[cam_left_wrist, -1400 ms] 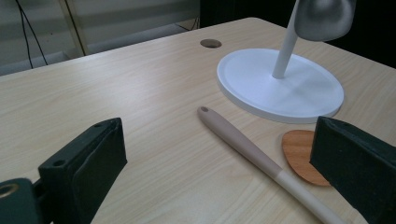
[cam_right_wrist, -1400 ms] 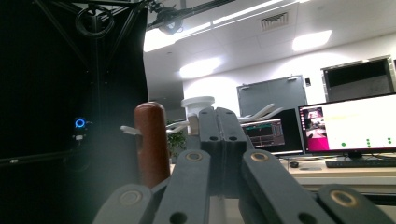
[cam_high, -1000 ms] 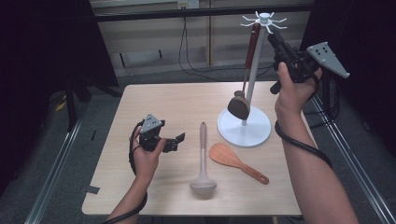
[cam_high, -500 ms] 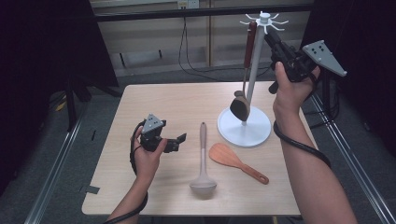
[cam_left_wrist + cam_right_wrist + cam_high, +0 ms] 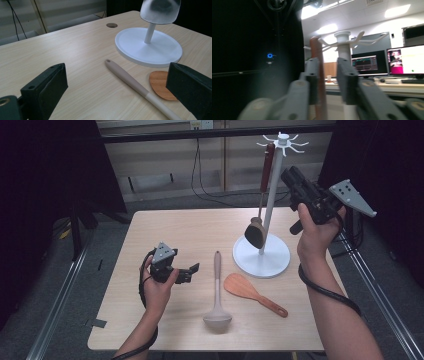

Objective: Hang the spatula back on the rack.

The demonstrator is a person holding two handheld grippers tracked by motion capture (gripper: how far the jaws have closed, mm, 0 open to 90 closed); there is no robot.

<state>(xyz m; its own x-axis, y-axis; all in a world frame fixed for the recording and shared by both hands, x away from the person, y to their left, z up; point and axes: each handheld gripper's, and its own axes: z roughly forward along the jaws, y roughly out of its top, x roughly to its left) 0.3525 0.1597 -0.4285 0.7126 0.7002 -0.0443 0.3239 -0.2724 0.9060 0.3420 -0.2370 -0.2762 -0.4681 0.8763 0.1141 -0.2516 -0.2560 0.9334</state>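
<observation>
**Jaws part beside the hung handle**

The right gripper (image 5: 327, 80) has just been opening. A reddish-brown handle (image 5: 318, 75) stands in the gap, against the left jaw and clear of the right. Behind rises the white rack (image 5: 343, 47), hooks spreading from its top. Monitors (image 5: 387, 62) glow beyond.

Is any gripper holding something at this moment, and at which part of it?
Nothing is held. The right gripper has just been opening; the hanging spoon has its red-brown handle between the jaws, not pressed. The left gripper is open and empty.
</observation>
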